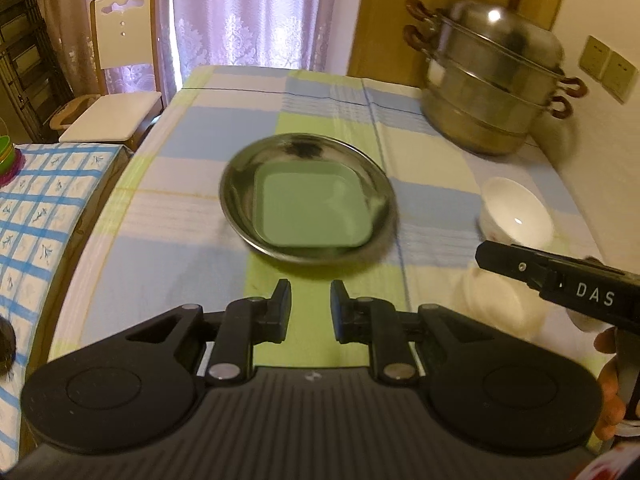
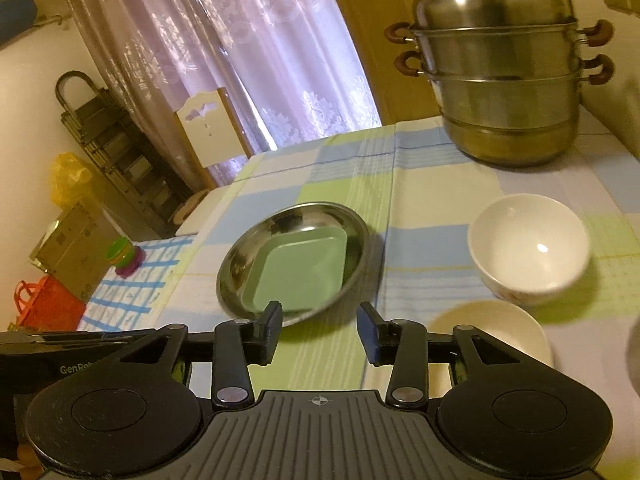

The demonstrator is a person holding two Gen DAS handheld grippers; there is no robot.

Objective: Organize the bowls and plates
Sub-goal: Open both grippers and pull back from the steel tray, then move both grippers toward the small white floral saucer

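Note:
A round steel plate (image 1: pixel 240 168) lies mid-table with a square green plate (image 1: pixel 308 208) inside it; both show in the right wrist view, steel plate (image 2: pixel 256 236) and green plate (image 2: pixel 300 272). A white bowl (image 1: pixel 516 212) stands to the right, also in the right wrist view (image 2: pixel 528 244). A cream plate (image 2: pixel 492 328) lies in front of the bowl; it shows blurred in the left wrist view (image 1: pixel 496 300). My left gripper (image 1: pixel 311 308) is open and empty, just short of the steel plate. My right gripper (image 2: pixel 319 334) is open and empty, between steel plate and cream plate; its body (image 1: pixel 560 276) shows in the left wrist view.
A tall steel steamer pot (image 1: pixel 496 76) stands at the far right of the checked tablecloth (image 1: pixel 180 208). A white chair (image 1: pixel 120 80) stands beyond the table's left side. A lower side table with a blue grid cloth (image 1: pixel 36 208) and stacked plastic cups (image 2: pixel 126 258) is on the left.

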